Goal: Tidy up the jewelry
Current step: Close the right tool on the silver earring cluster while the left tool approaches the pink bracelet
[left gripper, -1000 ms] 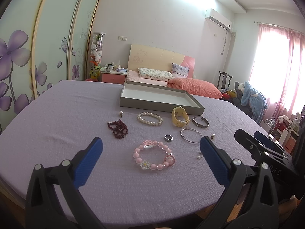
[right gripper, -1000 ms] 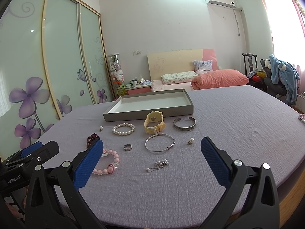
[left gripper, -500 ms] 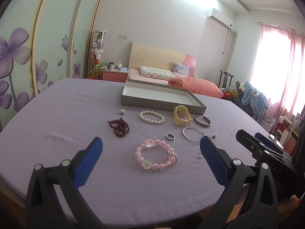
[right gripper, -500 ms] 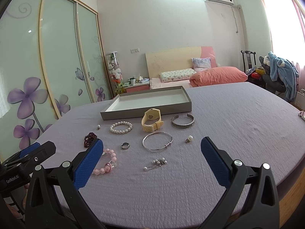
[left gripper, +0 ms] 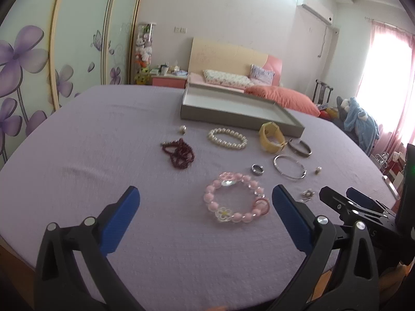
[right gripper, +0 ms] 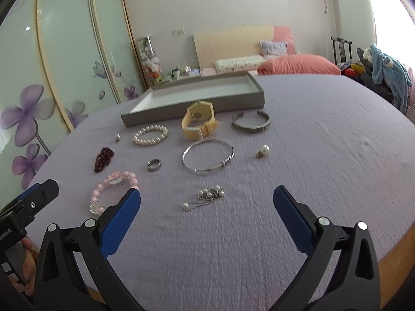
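Jewelry lies spread on a lilac-covered table. A pink bead bracelet sits just ahead of my open left gripper. Beyond it lie a dark red bead strand, a pearl bracelet, a yellow watch, a silver ring and a thin silver bangle. An empty grey tray stands at the back. My right gripper is open above a pearl chain piece; the bangle, a cuff and a pearl earring lie farther on.
A small pearl stud rests left of the pearl bracelet. Behind the table are a bed with pink bedding, a nightstand and sliding wardrobe doors with purple flowers. The table's wooden edge shows at the right.
Both grippers have moved forward and tilted down toward the table, so the jewelry looks closer. Both stay open. Nothing on the table has been moved.
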{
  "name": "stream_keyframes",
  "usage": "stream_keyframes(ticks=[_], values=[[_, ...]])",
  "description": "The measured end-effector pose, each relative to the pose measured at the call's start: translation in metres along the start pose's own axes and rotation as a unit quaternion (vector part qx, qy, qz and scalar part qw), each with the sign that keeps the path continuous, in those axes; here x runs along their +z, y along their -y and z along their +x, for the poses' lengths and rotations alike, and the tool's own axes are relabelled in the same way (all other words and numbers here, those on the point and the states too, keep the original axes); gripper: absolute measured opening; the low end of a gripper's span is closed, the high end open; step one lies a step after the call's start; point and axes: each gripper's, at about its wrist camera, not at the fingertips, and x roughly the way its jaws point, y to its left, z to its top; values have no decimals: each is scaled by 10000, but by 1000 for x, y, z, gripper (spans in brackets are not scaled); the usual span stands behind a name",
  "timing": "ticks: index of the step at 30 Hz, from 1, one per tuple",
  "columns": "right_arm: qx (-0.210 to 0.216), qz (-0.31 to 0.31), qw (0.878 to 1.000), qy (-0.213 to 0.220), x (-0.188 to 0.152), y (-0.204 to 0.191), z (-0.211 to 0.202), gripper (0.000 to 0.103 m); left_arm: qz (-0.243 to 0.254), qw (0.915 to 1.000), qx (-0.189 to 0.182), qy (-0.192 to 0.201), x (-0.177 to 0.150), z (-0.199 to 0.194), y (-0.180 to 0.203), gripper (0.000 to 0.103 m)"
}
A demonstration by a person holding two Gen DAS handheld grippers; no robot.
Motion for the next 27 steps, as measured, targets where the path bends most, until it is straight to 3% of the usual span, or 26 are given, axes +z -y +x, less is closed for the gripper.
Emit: stream_keyframes(ticks=[8,16,22,25,27], values=[[-129,-185,9987,-467,-2,-4,23,102,-95,9998,9,-157,2,11,-10,101],[-553,-559,9950,-621,-5,-15,34,87,-157,9996,101,-232,1,18,-18,101],[-527,-601,9947,-645,0,-14,35,70,-186,9993,75,-323,2,23,-18,101],[-461,-655,9949,-606,1,-14,36,55,-170,9991,1,-378,1,24,-18,101],[-418,-665,9952,-591,1,-14,35,37,-153,9990,-43,-422,1,25,-17,101]])
